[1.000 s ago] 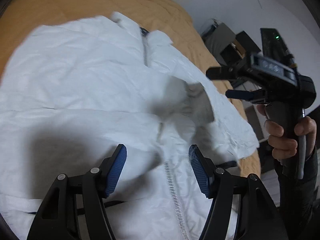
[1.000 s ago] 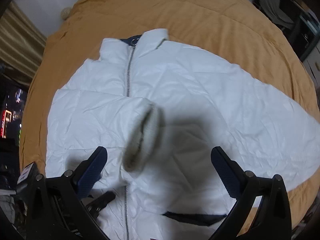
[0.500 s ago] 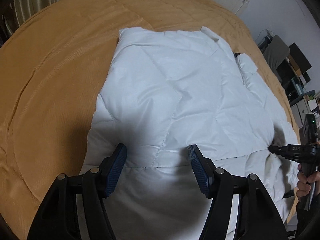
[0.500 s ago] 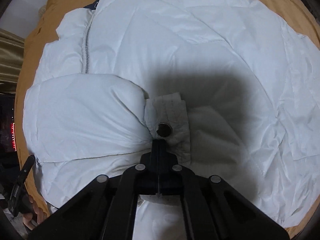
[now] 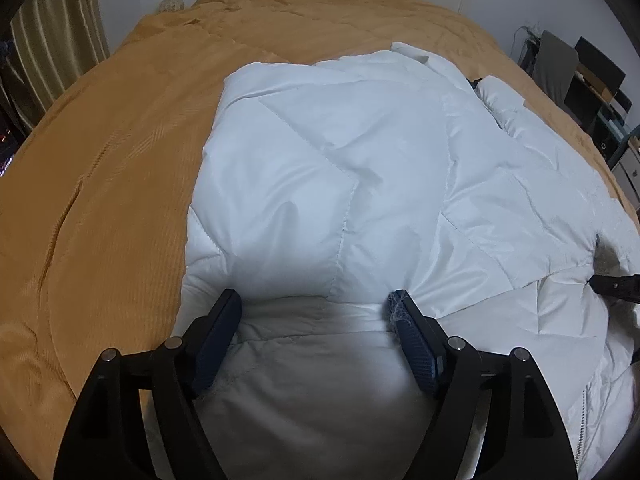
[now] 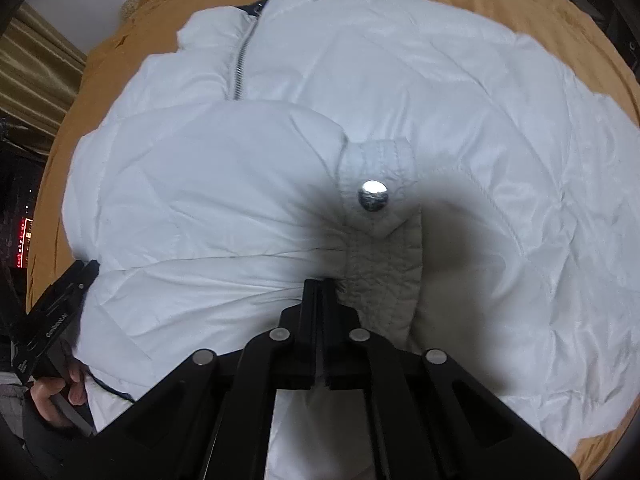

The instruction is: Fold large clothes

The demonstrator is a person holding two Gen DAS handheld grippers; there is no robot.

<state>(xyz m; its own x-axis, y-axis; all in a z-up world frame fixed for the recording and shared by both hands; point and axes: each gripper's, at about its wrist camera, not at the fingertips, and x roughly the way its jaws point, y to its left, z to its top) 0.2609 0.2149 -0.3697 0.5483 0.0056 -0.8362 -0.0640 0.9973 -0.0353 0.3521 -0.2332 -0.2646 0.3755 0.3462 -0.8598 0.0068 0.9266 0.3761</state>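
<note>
A white puffer jacket (image 5: 360,184) lies front-up on an orange bedspread (image 5: 112,152). One sleeve (image 6: 208,184) is folded across the chest. My right gripper (image 6: 319,285) is shut on the sleeve's cuff (image 6: 380,240), just below its silver snap (image 6: 373,195). My left gripper (image 5: 316,320) is open and empty, its blue pads (image 5: 416,344) hovering over the jacket near the lower hem. The right gripper's tip (image 5: 612,286) shows at the right edge of the left wrist view. The zipper (image 6: 241,65) runs up to the collar.
The bedspread extends left and far of the jacket. Curtains (image 5: 52,40) hang at the far left. A desk with a chair and shelves (image 5: 580,76) stands at the far right. The hand holding the left gripper (image 6: 52,360) shows at the right wrist view's left edge.
My right gripper has closed on the sleeve cuff and holds it over the jacket's chest. My left gripper has swung left and lowered toward the jacket's side, staying open.
</note>
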